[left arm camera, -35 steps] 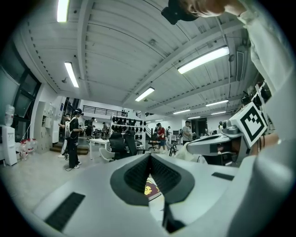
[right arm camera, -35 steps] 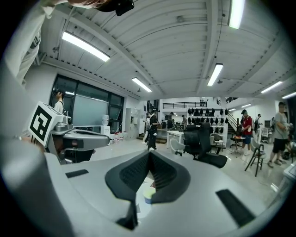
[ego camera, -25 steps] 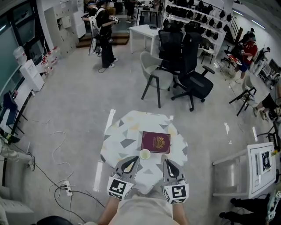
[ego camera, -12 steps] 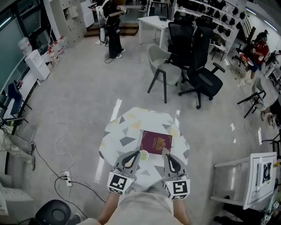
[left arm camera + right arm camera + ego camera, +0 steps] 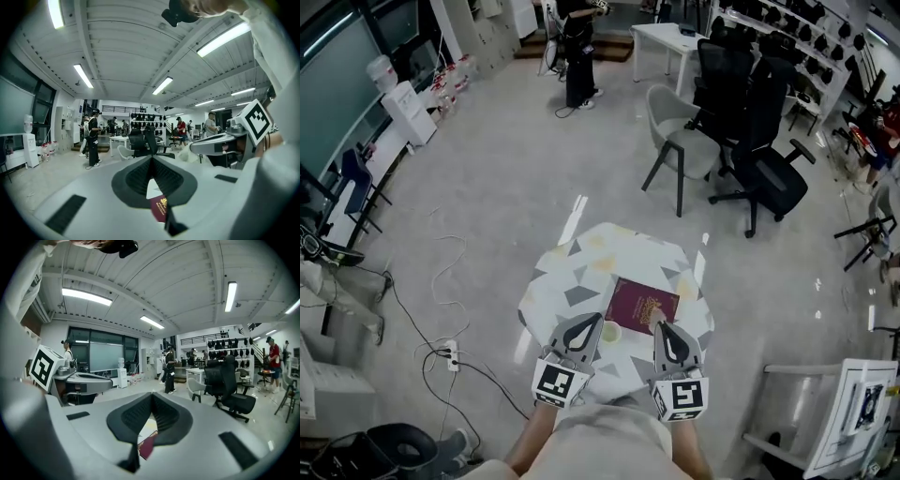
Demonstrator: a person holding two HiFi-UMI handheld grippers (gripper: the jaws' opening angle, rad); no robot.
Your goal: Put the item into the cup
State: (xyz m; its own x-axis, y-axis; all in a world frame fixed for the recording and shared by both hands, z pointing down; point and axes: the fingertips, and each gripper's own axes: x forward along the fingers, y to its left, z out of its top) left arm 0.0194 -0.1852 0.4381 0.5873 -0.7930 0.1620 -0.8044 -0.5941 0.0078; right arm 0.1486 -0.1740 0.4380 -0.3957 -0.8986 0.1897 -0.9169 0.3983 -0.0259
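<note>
I've got the left gripper (image 5: 584,322) and right gripper (image 5: 665,329) over the table's (image 5: 572,272) near edge, fingers pressed together on each, holding nothing. The cup (image 5: 611,332) sits between them, just beside the maroon booklet (image 5: 643,305).

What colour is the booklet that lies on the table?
The booklet is dark red with a gold emblem on its cover; the head view shows it best.

No text can be read. The maroon booklet (image 5: 643,306) at the centre of the table (image 5: 581,272) carries a gold emblem and gold lettering, too small to read. At the table's near edge, the marker cubes (image 5: 555,383) on the left gripper (image 5: 585,323) and right gripper (image 5: 662,330) show black-and-white square patterns without characters.
</note>
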